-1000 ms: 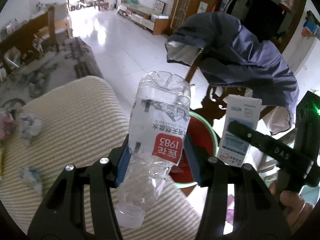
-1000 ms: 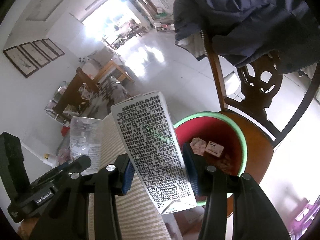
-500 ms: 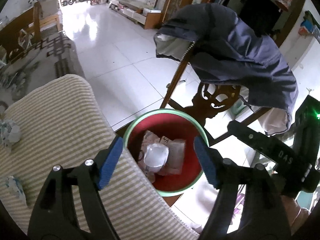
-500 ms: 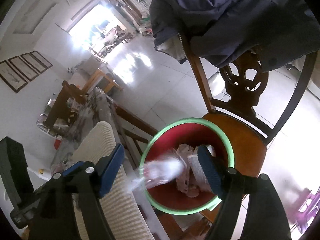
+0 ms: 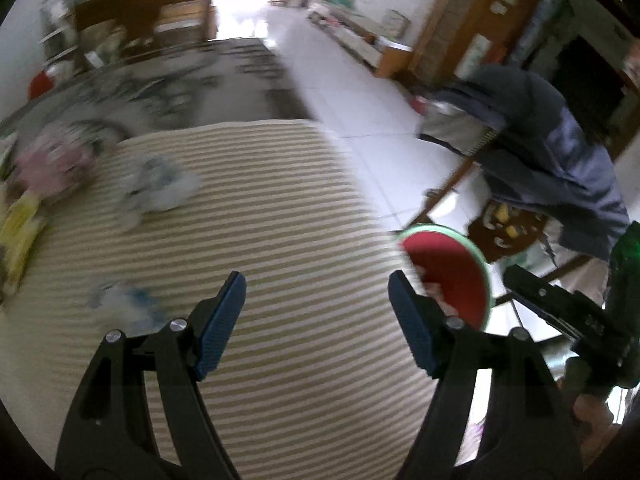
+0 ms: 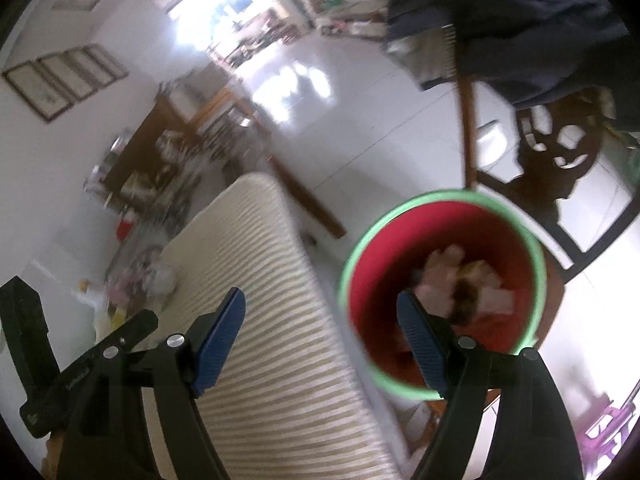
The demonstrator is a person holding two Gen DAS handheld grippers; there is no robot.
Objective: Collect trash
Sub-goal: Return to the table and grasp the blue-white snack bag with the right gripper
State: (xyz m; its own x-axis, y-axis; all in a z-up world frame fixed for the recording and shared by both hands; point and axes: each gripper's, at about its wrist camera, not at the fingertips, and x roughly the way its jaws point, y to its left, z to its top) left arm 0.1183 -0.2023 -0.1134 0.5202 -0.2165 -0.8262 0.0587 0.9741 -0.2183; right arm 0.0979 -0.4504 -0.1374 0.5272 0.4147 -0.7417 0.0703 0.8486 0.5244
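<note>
Your left gripper has its jaws spread wide with nothing between the blue pads; it hangs over the cream striped cushion. Your right gripper is released too, jaws apart and empty, with its right-hand pad in front of the red bin.

In the right wrist view you look down into that bin: green rim, red inside, and pale crumpled trash lying at the bottom, too blurred to name piece by piece. The bin stands on the seat of a dark wooden chair, just beside the edge of the striped cushion. A navy jacket is draped over the chair's back.

From the left wrist view the same bin shows at the right, past the cushion's edge, and your right gripper reaches in from the right border near it.

More trash lies on the cushion. A crumpled white and blue wrapper sits toward the far left, a smaller white and blue scrap lies nearer, just left of your left gripper's left jaw, and a pink bundle and a yellow packet lie at the left border. All of these are smeared by motion blur.

Beyond the cushion you can see white floor tiles.
</note>
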